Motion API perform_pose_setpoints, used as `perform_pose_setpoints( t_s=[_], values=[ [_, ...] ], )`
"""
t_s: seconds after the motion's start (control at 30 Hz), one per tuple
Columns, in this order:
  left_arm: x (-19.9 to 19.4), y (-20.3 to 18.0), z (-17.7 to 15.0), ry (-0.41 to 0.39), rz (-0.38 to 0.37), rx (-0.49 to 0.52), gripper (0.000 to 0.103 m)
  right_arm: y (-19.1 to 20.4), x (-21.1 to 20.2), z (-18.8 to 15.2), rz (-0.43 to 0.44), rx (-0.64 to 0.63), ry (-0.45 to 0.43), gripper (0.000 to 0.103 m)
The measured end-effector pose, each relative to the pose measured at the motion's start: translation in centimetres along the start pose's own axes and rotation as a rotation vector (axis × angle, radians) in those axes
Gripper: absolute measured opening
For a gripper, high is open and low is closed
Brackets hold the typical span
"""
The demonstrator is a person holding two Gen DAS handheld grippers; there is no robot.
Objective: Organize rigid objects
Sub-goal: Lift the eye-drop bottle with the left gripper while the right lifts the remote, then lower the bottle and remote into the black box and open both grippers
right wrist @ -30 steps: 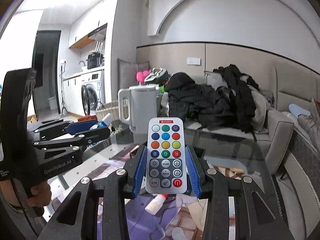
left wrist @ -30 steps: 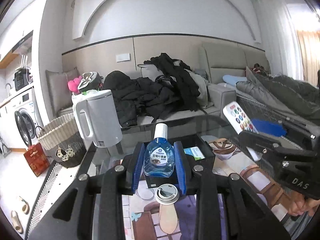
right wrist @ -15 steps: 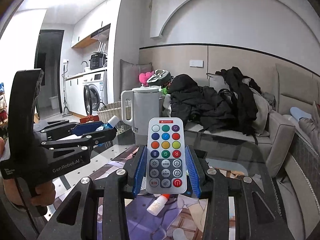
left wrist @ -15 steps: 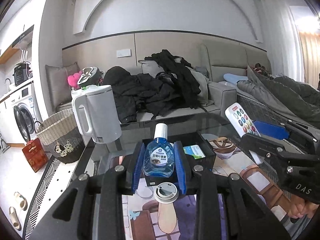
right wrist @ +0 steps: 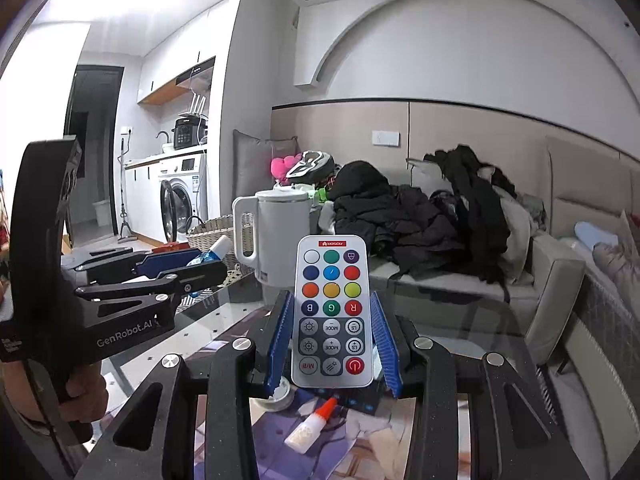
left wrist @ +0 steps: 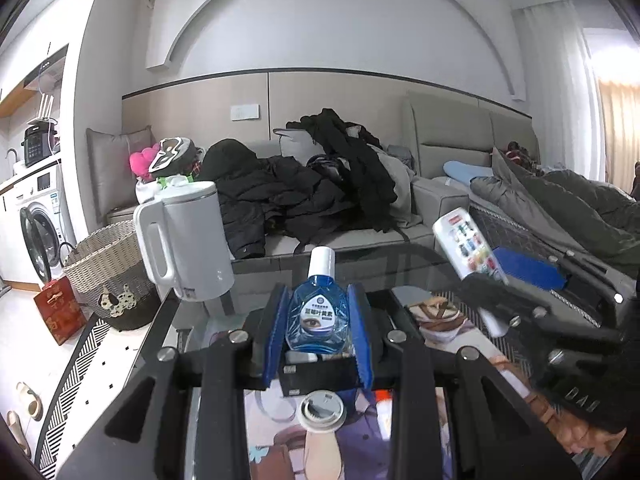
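Observation:
My left gripper (left wrist: 318, 326) is shut on a blue eye-drop bottle (left wrist: 319, 314) with a white cap, held upright above a black open box (left wrist: 318, 374) on the glass table. My right gripper (right wrist: 331, 338) is shut on a white remote control (right wrist: 331, 314) with coloured buttons, held upright above the table. The remote (left wrist: 466, 242) and right gripper (left wrist: 532, 280) also show at the right of the left wrist view. The left gripper (right wrist: 172, 268) with the bottle (right wrist: 210, 254) shows at the left of the right wrist view.
A white kettle (left wrist: 186, 240) stands at the table's far left corner. A small glue bottle with a red tip (right wrist: 310, 426) and a round white lid (left wrist: 322, 408) lie on the printed mat. A wicker basket (left wrist: 108, 272) sits on the floor at the left. A sofa with dark clothes (left wrist: 320, 196) is behind.
Both grippers have moved forward over the table, each keeping its object. The left one now hangs over the black box, and the remote has drifted lower right in its view.

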State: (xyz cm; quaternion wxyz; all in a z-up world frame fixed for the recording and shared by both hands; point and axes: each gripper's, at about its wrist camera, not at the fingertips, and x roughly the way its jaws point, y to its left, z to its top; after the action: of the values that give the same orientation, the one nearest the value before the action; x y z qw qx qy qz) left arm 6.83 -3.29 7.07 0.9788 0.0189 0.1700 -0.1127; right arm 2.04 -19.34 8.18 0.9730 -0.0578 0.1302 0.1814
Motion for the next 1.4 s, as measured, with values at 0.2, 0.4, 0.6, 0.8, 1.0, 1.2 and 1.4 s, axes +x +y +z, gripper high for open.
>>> perform_pose_setpoints(
  t_s=[0.2,0.4,0.6,0.8,1.0,1.2,1.4],
  values=[
    [2.4,0.4,1.6,-0.033,-0.009,-0.002,0.029,0.3,2.6,1.3,-0.014,-0.025,0.017,0.039],
    [6.1,1.7,2.0,-0.002,0.011,-0.053,0.029,-0.1,6.2,2.3,-0.055,-0.048,0.025,0.039],
    [8.1,2.6,3.4,-0.066,0.027,-0.071,0.029,-1.3,9.4,3.2,-0.076,-0.048,0.018,0.039],
    [10.1,2.9,3.2,-0.019,0.023,-0.105,0.029,-2.6,12.6,3.8,-0.081,-0.030,0.050,0.039],
    [13.7,1.9,1.6,0.146,-0.007,-0.068,0.029,-4.2,16.2,2.0,-0.079,0.016,0.168,0.039],
    [17.2,1.3,-0.6,0.363,-0.052,-0.088,0.029,-5.7,19.0,-0.5,-0.050,0.087,0.314,0.039],
    [18.1,0.7,-1.4,0.429,-0.047,-0.077,0.029,-6.5,21.8,-3.7,0.007,0.186,0.522,0.039]
  ],
)
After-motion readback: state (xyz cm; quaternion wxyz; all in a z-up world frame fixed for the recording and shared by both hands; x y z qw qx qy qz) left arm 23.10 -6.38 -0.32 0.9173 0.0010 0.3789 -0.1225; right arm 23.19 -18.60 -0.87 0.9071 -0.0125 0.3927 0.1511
